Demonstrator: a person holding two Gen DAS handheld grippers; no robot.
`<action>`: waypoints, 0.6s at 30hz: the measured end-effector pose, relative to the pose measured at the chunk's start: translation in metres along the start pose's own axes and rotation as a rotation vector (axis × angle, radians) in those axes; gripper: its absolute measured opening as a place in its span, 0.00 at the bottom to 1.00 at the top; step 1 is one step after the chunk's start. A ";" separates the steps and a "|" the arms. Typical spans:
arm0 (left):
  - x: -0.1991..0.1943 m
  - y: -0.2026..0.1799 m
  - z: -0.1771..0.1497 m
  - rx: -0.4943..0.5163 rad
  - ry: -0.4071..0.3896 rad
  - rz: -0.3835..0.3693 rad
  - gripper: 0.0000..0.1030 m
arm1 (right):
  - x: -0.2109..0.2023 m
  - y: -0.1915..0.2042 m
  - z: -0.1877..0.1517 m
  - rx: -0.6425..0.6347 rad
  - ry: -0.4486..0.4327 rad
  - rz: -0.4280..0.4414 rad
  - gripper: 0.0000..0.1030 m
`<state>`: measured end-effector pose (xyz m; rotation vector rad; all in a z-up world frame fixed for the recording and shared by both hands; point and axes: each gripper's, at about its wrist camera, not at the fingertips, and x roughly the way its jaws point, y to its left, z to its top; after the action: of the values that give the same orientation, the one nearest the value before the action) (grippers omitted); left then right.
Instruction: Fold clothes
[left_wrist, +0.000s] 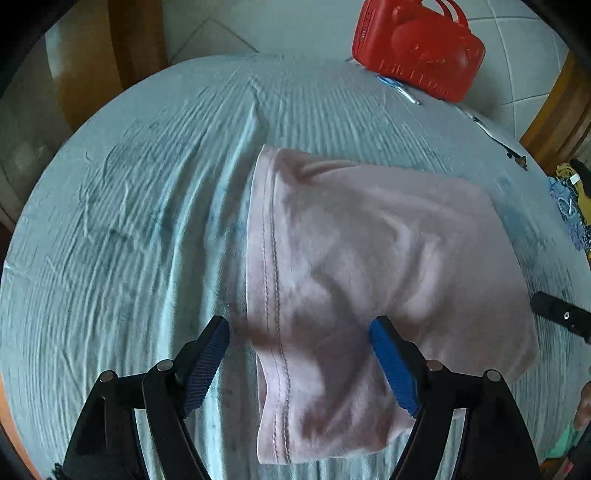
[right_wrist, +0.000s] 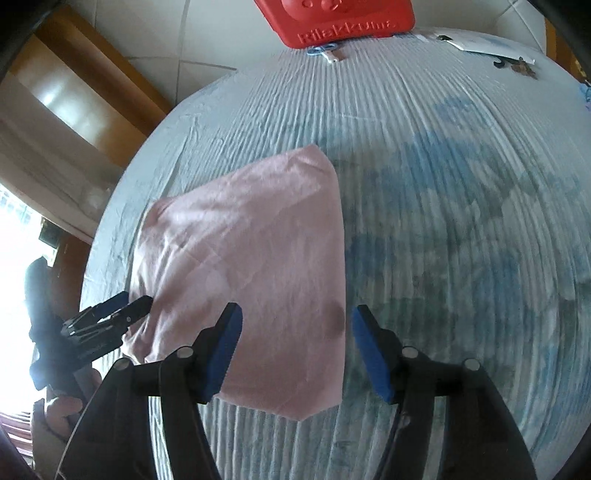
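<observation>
A pale pink garment lies folded on the light blue ribbed cloth, its stitched hem running along its left side. My left gripper is open above the garment's near left edge, holding nothing. In the right wrist view the same pink garment lies left of centre. My right gripper is open over the garment's near right edge, empty. The left gripper also shows in the right wrist view at the garment's left edge. A bit of the right gripper shows at the right of the left wrist view.
A red plastic case stands at the far edge, also in the right wrist view. Small blue items and papers lie near it. Wooden furniture stands beyond the left edge. Coloured clutter lies at the right.
</observation>
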<state>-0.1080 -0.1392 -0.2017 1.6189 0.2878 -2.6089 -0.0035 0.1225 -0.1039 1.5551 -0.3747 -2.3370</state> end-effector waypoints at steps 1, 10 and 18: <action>0.000 0.001 -0.002 0.001 -0.001 0.002 0.77 | 0.002 0.000 0.000 -0.002 -0.001 -0.004 0.60; 0.007 -0.010 -0.004 0.055 -0.009 0.030 0.75 | 0.018 0.012 0.003 -0.070 -0.001 -0.064 0.60; 0.004 -0.015 -0.001 0.071 0.016 0.002 0.51 | 0.019 0.013 0.003 -0.141 0.023 -0.140 0.36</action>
<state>-0.1114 -0.1246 -0.2038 1.6613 0.1958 -2.6351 -0.0120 0.1032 -0.1144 1.5854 -0.0945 -2.3889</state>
